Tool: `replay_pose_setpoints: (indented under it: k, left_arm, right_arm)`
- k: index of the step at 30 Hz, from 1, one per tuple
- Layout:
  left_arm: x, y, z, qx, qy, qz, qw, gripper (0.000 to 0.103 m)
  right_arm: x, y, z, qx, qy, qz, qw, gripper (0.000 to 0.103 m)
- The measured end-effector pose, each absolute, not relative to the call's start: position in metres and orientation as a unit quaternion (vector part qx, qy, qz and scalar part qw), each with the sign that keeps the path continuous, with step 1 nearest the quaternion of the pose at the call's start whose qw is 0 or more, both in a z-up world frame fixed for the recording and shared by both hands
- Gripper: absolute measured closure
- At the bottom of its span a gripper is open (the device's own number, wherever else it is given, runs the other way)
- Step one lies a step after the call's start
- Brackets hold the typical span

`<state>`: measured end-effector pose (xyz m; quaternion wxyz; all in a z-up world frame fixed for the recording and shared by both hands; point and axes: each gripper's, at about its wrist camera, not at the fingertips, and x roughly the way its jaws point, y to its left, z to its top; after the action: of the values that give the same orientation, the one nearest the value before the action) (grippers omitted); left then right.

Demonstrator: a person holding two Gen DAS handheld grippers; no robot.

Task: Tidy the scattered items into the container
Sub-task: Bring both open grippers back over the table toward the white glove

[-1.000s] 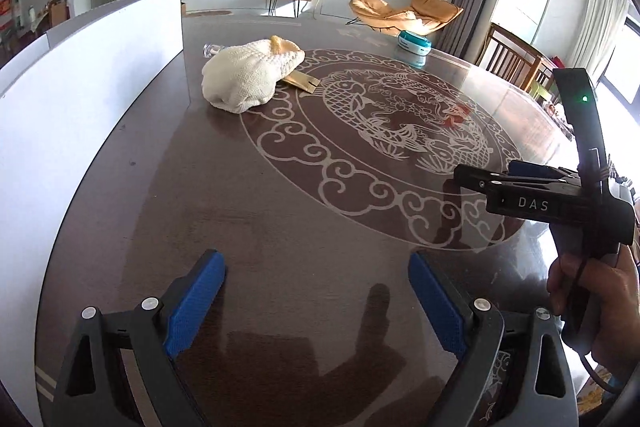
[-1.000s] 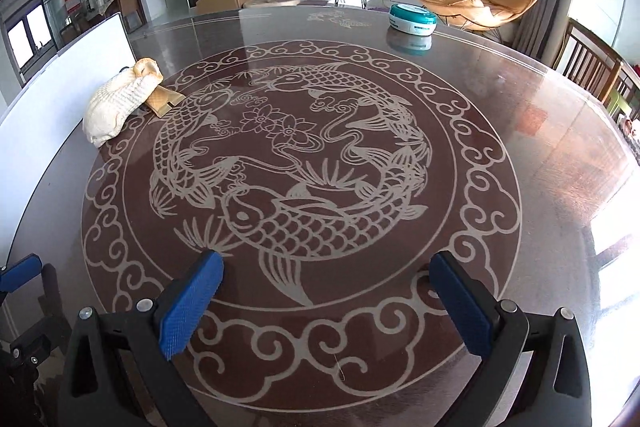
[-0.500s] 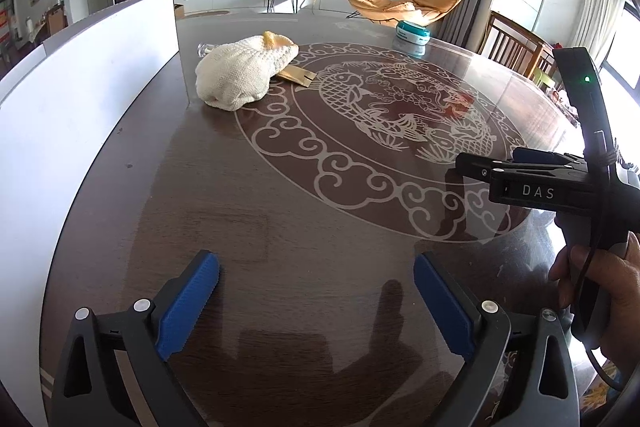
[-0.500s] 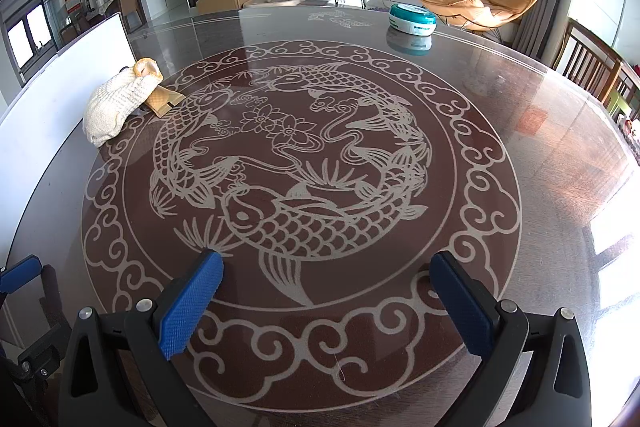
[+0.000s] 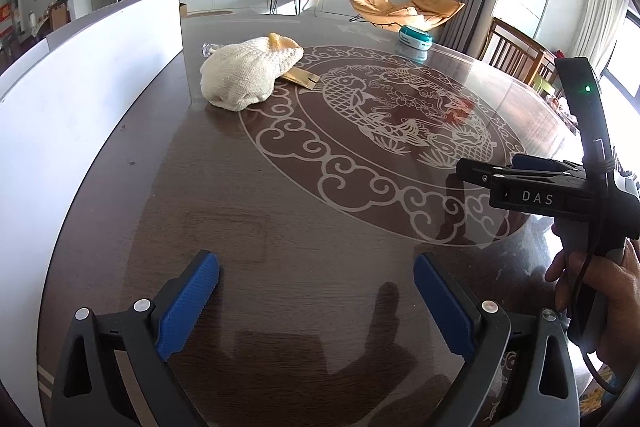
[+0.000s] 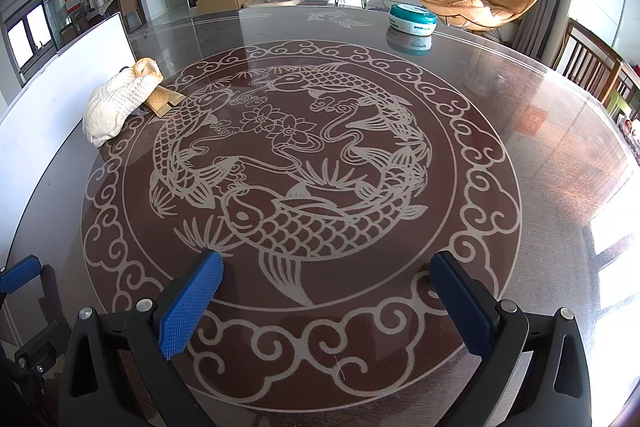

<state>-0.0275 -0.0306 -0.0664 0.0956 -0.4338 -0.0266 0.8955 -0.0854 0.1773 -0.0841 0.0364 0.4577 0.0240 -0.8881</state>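
A cream knitted bag (image 5: 248,75) with a yellow rim lies on the dark round table, far ahead of my left gripper (image 5: 316,291). It also shows at the left in the right wrist view (image 6: 118,103). A tan flat packet (image 5: 302,78) sticks out from under it (image 6: 162,101). My left gripper is open and empty above the table's near part. My right gripper (image 6: 326,285) is open and empty over the fish pattern. It also shows from the side in the left wrist view (image 5: 520,173).
A white board (image 5: 80,99) stands upright along the table's left side. A teal and white round tin (image 6: 412,19) sits at the far edge of the table. Wooden chairs (image 6: 600,71) stand at the right. The table top (image 5: 280,211) is glossy.
The left gripper has drifted back slightly, so the bag looks a little farther off. The right gripper has hardly moved.
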Motion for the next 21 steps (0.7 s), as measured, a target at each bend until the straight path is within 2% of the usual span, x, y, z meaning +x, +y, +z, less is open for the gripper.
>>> replay_pose_setpoints:
  k: [21]
  left_arm:
    - [-0.0258, -0.0390, -0.0651, -0.426, -0.056, 0.898, 0.091, 0.003]
  right_arm:
    - [-0.0915, 0.1707, -0.0834, 0.458, 0.033, -0.887, 0.051, 0.000]
